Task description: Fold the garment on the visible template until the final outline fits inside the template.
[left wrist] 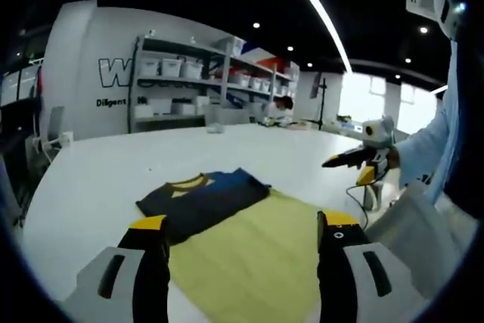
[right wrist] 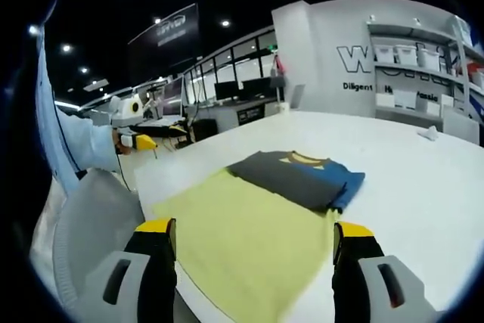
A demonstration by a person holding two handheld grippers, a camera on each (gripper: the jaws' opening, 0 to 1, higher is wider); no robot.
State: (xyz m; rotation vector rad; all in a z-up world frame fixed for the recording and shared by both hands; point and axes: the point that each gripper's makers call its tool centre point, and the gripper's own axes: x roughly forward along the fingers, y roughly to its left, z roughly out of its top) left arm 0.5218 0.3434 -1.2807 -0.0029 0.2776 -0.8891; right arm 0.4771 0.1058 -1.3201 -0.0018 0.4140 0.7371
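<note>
A broad white table (left wrist: 113, 179) is stretching across a bright room with grey storage shelving (left wrist: 189, 81) standing at the upper centre of the left gripper view. A folded dark grey and blue garment with a yellow collar (left wrist: 203, 198) is lying at mid-frame, overlapping the far edge of a flat yellow rectangular template (left wrist: 253, 262). The left gripper (left wrist: 240, 259) and the right gripper (right wrist: 253, 259) are hovering with jaws spread wide, gripping nothing.

A lab-like workroom: storage shelves (left wrist: 219, 73) with bins, monitors (right wrist: 242, 90), white worktable (left wrist: 98, 179).
</note>
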